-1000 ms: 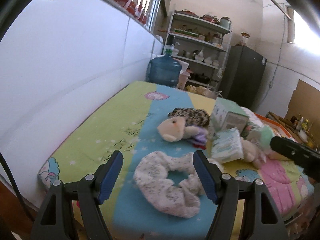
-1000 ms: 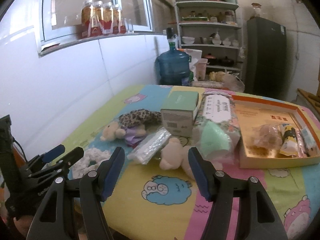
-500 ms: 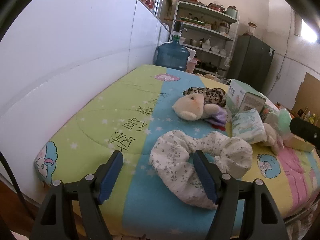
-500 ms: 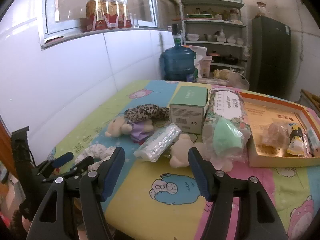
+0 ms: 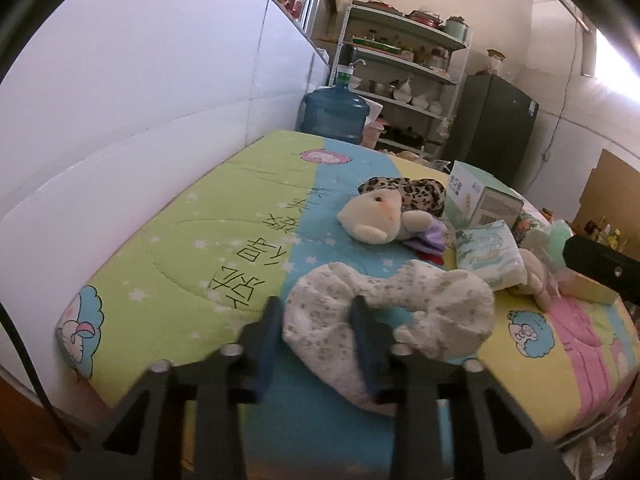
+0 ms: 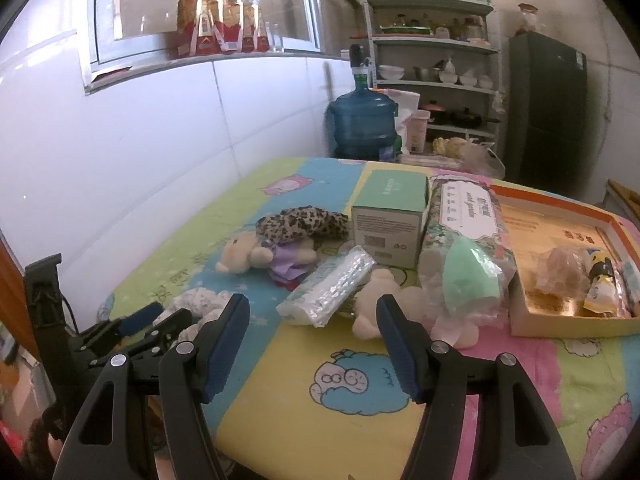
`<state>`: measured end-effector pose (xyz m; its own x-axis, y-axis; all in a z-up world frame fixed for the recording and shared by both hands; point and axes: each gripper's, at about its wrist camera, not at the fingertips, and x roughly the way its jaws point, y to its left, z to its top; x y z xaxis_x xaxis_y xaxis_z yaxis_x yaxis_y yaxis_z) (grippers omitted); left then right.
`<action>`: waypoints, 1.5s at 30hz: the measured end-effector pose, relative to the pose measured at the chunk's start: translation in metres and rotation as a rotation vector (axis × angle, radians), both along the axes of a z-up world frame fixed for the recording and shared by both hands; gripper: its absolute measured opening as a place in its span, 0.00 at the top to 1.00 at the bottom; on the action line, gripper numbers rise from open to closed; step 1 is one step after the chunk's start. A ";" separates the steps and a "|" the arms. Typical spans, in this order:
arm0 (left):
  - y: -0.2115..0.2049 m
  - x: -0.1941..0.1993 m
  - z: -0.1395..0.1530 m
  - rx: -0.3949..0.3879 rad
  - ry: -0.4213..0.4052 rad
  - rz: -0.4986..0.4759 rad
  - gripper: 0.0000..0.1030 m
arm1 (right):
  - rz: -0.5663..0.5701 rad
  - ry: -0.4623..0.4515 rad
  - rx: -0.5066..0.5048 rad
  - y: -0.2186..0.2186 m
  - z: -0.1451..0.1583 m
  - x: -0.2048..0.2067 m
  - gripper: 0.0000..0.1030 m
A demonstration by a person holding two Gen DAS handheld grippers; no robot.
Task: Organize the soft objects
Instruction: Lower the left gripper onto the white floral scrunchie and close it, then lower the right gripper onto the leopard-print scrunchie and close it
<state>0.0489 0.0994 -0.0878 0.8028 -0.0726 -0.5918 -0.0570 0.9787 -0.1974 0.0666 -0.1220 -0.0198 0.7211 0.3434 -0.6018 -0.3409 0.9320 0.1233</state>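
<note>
Two hand-held grippers reach over a padded quilt [image 5: 172, 264] printed in green, blue, yellow and pink cartoon stripes. The left gripper [image 5: 316, 312] is closing its jaws, and one limb of the white, grey-speckled U-shaped plush neck pillow [image 5: 424, 304] lies between its blue pads, the fabric bunched up against both. That pillow sits on the blue stripe at the quilt's near edge, with its other limb curving off to the right of the gripper.

The right gripper [image 6: 312, 332] stands wide with nothing between its fingers, hovering above the yellow stripe near the same edge.

Beyond the neck pillow, towards the middle of the quilt, a cream plush toy in a purple garment [image 5: 380, 220] lies on its side, with a leopard-print soft piece [image 5: 416, 192] resting just behind it. Right of the neck pillow lies a clear-wrapped pack of tissues [image 5: 490, 254], touching a second cream plush toy [image 6: 376, 300]. Behind these stands a mint-green cardboard box [image 6: 390, 216], and beside that a floral-wrapped tissue pack [image 6: 468, 216] with a bagged mint-green soft object [image 6: 466, 276] leaning on it. Farther right of the neck pillow an open orange-rimmed flat box [image 6: 560, 208] holds small packets.
</note>
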 end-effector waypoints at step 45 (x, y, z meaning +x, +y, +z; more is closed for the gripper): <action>0.032 0.020 0.043 -0.021 -0.195 0.023 0.89 | 0.028 0.050 -0.018 0.075 -0.016 0.117 0.91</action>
